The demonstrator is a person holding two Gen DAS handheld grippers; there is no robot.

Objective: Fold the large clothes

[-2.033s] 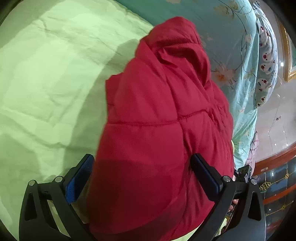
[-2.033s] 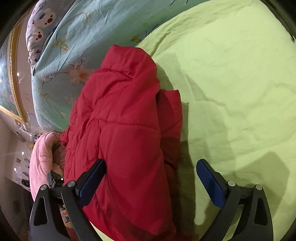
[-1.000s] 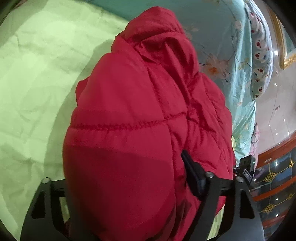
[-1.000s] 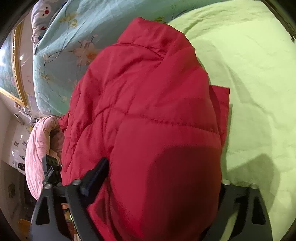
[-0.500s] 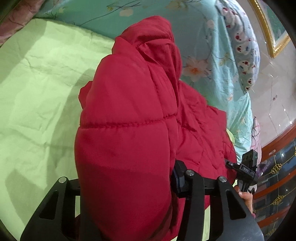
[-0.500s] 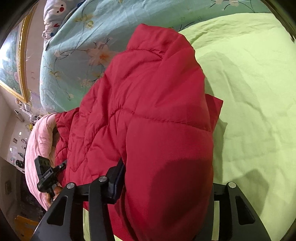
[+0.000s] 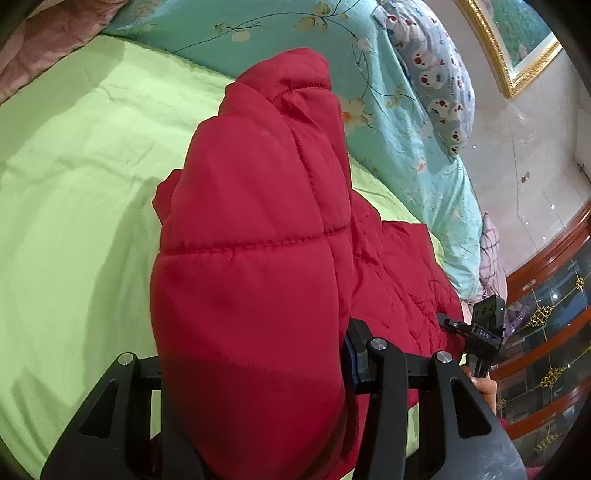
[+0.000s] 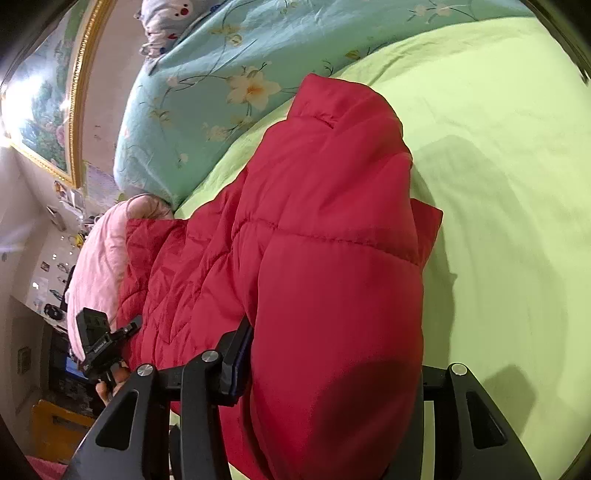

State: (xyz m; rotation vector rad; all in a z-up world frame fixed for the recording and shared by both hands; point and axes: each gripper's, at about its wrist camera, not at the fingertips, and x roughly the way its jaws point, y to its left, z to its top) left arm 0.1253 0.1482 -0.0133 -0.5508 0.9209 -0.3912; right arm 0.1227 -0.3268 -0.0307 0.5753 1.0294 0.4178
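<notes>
One jacket, two grippers, one bed with its bedding.

One red jacket (image 7: 251, 280) fills the space between the fingers of both tools. Two grippers: the left gripper (image 7: 251, 369) and the right gripper (image 8: 332, 373), each clamped on a thick fold of it. One green sheet (image 7: 74, 192) lies beneath and to the outer side of each. Ahead: one floral quilt (image 7: 280, 33), one patterned pillow (image 7: 439, 85), one gold-framed picture (image 8: 44, 99). One pink blanket (image 8: 96, 258) sits left of the right tool.

The red puffer jacket (image 7: 255, 266) is made of smooth quilted cloth with stitched seams. Matt, creased cloth is seen on the green bedsheet (image 7: 74, 192), matt black plastic on the left gripper (image 7: 255, 373).
</notes>
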